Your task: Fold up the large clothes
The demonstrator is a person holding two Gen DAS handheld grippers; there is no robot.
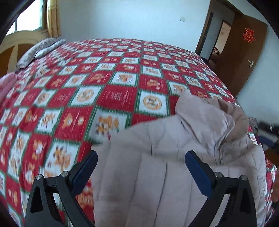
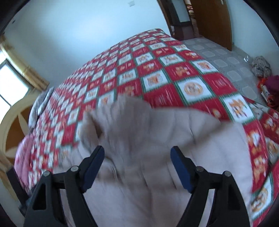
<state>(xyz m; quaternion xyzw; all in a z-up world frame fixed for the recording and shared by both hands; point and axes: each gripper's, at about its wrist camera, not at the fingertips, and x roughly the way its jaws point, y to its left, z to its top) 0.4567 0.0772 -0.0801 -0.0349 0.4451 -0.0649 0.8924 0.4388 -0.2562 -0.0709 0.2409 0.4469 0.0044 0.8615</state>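
Pale beige quilted puffer jacket [image 1: 174, 165], zip and raised collar at its right, spread on red-and-white checked bedspread [image 1: 104, 83] at bed's near edge. Directly ahead of and beneath left gripper [image 1: 141, 157] and right gripper [image 2: 137, 153], both spread wide, grasping nothing.

White walls [image 1: 122, 15]; brown door [image 1: 244, 52]; checkered bedspread [image 1: 104, 78]; window [image 1: 27, 19]
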